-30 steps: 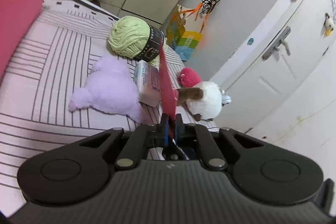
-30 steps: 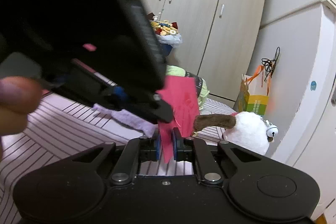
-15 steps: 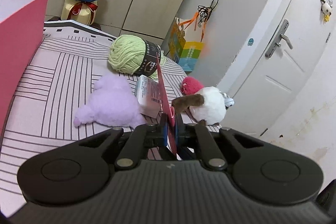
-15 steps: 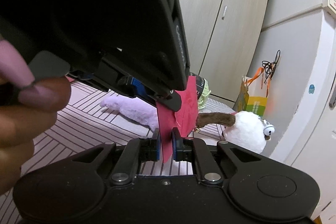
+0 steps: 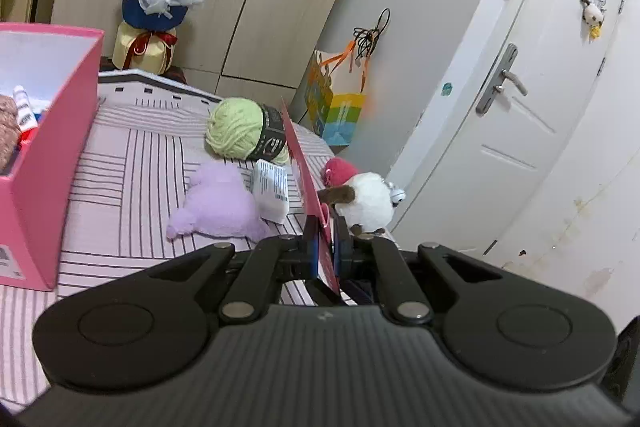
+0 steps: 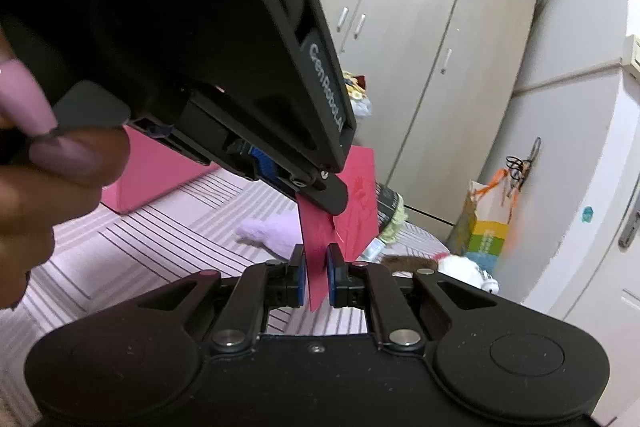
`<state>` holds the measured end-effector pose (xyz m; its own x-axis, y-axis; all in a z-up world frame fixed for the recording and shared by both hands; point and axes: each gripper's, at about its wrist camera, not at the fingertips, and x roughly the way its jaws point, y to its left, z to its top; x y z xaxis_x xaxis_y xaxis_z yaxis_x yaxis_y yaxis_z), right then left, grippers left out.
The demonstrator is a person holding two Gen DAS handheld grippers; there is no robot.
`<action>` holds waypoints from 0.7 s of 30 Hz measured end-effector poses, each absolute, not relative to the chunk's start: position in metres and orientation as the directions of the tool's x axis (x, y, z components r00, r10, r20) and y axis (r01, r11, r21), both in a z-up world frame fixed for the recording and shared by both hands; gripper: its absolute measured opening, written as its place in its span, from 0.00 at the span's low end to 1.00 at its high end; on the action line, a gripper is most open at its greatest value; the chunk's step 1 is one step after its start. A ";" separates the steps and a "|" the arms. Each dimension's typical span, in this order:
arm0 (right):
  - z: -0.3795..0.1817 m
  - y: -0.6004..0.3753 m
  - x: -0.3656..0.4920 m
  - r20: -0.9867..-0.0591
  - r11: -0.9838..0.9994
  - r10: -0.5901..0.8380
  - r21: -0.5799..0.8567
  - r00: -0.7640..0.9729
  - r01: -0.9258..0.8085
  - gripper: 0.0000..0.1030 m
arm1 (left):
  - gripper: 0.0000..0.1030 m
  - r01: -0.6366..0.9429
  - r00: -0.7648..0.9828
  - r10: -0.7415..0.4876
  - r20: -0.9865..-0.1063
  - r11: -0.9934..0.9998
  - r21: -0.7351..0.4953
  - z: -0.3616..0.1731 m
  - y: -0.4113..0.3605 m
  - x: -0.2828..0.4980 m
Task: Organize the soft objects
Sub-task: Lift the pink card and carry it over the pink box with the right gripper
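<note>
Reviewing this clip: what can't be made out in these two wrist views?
- Right wrist view: the left gripper and a hand hide most of the pink box.
- Left wrist view: the box wall hides most of its contents.
- The red sheet shows edge-on there; its print is unreadable.
- The yarn label is too small.

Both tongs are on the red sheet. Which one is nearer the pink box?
Left. The left tongs pinch the red sheet on the side toward the pink box, which sits off to their left. The right tongs grip the sheet's lower edge, farther away.
</note>
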<state>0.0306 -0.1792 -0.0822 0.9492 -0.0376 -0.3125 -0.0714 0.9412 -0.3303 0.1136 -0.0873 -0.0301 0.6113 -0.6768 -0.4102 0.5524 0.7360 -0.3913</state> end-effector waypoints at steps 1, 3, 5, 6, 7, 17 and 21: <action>-0.078 -0.177 0.029 -0.309 0.940 -0.031 -0.333 0.951 -0.077 0.11 | 0.06 0.550 0.616 -0.674 -0.407 0.738 -0.390 -0.025 -0.084 0.111; -0.069 -0.172 0.026 -0.291 0.934 -0.023 -0.346 0.956 -0.083 0.11 | 0.06 0.555 0.627 -0.673 -0.394 0.740 -0.381 -0.016 -0.077 0.106; -0.059 -0.167 0.024 -0.274 0.931 -0.008 -0.353 0.962 -0.093 0.11 | 0.06 0.559 0.640 -0.668 -0.379 0.744 -0.367 -0.005 -0.068 0.102; -0.054 -0.164 0.023 -0.264 0.929 0.003 -0.355 0.964 -0.100 0.11 | 0.06 0.560 0.648 -0.665 -0.372 0.747 -0.359 -0.001 -0.064 0.100; -0.051 -0.161 0.022 -0.255 0.927 0.009 -0.361 0.967 -0.103 0.11 | 0.06 0.558 0.660 -0.658 -0.363 0.753 -0.349 0.005 -0.059 0.098; -0.025 -0.117 0.050 -0.183 0.905 0.124 -0.383 0.975 -0.187 0.11 | 0.06 0.496 0.750 -0.587 -0.306 0.805 -0.326 0.034 -0.002 0.107; -0.021 -0.095 0.069 -0.176 0.895 0.187 -0.374 0.966 -0.242 0.11 | 0.06 0.460 0.777 -0.557 -0.293 0.820 -0.341 0.037 0.028 0.120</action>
